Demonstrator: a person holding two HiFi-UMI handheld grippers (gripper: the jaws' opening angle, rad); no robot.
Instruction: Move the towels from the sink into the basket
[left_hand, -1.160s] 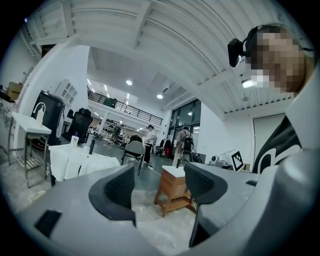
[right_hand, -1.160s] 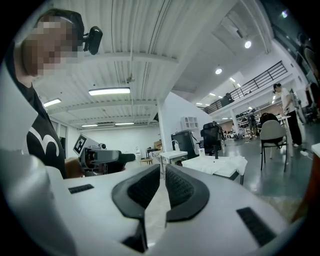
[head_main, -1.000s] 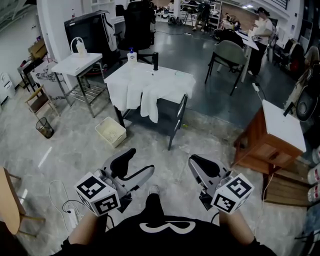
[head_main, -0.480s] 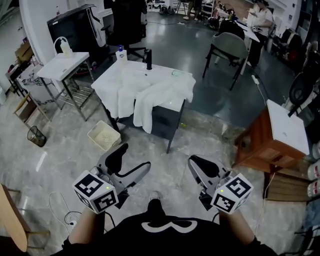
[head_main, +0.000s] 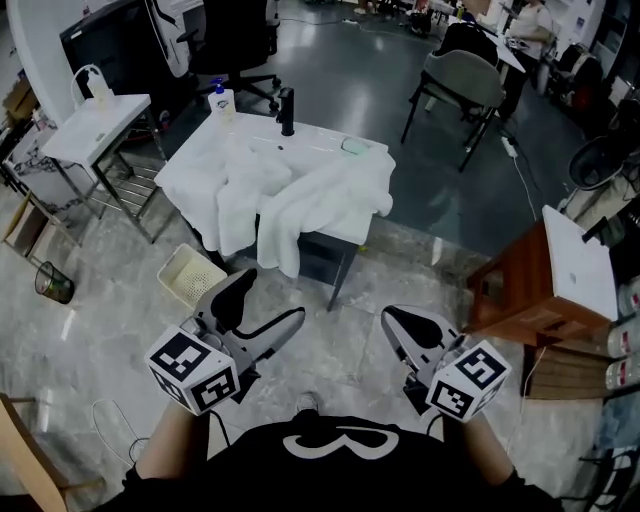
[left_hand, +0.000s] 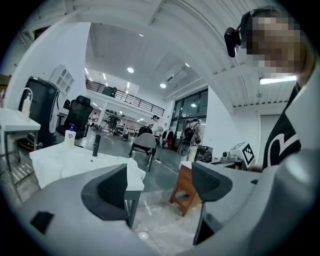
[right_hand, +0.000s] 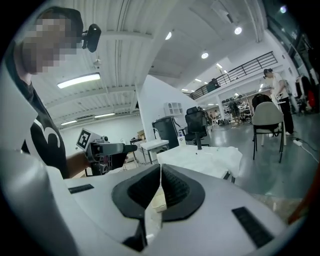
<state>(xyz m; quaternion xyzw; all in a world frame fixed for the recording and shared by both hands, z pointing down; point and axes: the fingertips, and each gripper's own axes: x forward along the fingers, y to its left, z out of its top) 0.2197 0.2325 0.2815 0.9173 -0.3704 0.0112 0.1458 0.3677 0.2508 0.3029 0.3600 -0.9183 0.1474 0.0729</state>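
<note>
While the towels (head_main: 300, 195) lie heaped over the sink (head_main: 318, 137), one fold hanging down its front, the basket (head_main: 192, 277) sits on the floor by the stand's left side, well apart from both tools. The left gripper (head_main: 268, 302) has just been opening its jaws, which stand wide with nothing between them. The right gripper (head_main: 396, 322) has its jaws together, empty.

Tugging one towel may drag tangled neighbours onto the floor, and the right jaws must part before any grab. Only the head view shows the basket plainly; each gripper view settles its own jaws.
</note>
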